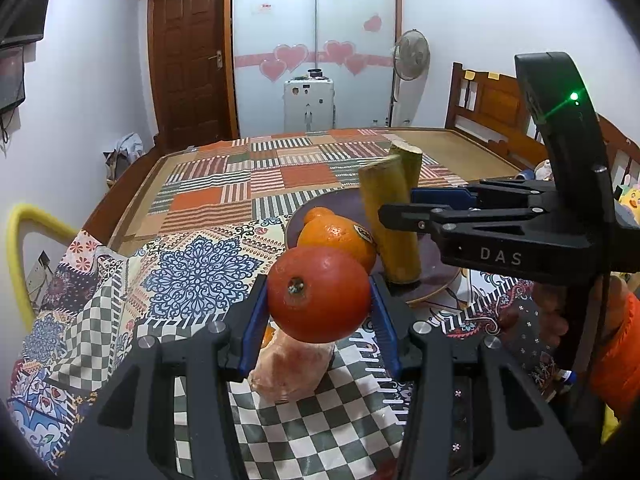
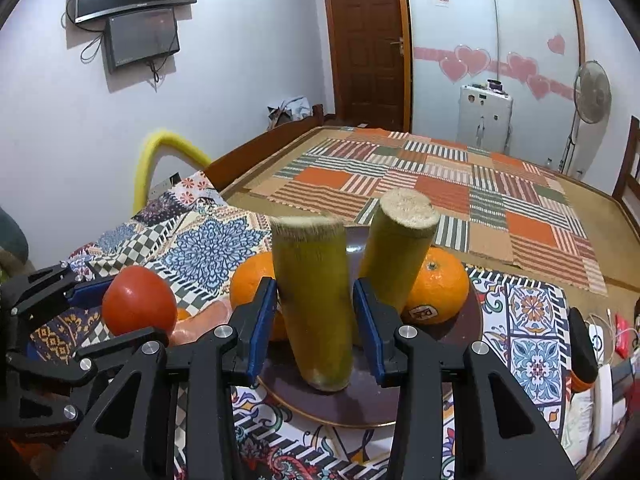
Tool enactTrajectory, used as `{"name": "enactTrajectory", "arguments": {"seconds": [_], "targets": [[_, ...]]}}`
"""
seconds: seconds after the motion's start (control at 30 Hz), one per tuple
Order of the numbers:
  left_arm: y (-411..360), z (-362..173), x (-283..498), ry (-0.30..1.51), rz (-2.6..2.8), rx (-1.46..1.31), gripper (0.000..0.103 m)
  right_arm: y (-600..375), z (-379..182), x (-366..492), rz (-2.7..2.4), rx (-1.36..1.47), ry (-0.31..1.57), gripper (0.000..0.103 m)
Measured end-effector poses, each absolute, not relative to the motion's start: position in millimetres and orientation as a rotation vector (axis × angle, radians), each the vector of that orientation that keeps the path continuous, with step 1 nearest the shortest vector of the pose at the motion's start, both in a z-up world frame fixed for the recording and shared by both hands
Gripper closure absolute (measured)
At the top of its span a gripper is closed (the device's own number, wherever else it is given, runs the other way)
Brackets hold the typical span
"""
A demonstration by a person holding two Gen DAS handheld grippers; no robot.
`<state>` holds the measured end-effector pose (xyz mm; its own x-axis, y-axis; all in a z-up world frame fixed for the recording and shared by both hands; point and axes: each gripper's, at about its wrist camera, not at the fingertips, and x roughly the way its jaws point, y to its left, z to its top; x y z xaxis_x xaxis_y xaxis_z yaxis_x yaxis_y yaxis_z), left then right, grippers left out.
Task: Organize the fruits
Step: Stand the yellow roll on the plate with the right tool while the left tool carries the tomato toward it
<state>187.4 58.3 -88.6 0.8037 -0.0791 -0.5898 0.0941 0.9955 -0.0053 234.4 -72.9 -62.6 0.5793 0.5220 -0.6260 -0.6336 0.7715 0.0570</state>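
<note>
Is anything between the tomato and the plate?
Yes. The oranges sit at the plate's near rim, directly beyond the tomato in the left gripper; the right gripper holds sugarcane upright there.

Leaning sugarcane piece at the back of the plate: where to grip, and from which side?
Grip the leaning sugarcane piece across its mid-shaft, coming from the near side above the plate, jaws tilted to match its lean. It is a smooth cylinder, so the flats seat best mid-length. The orange sits against its lower right, crowding a low grip.
</note>
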Motion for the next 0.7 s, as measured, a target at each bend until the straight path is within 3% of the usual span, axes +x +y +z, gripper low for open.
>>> {"name": "enactTrajectory", "arguments": {"seconds": [0.7], "targets": [[-0.3,-84.2,215.9,0.699,-0.193,0.078,0.055,-154.8,-41.5,216.8,0.593,-0.136,0.600,0.062]]}}
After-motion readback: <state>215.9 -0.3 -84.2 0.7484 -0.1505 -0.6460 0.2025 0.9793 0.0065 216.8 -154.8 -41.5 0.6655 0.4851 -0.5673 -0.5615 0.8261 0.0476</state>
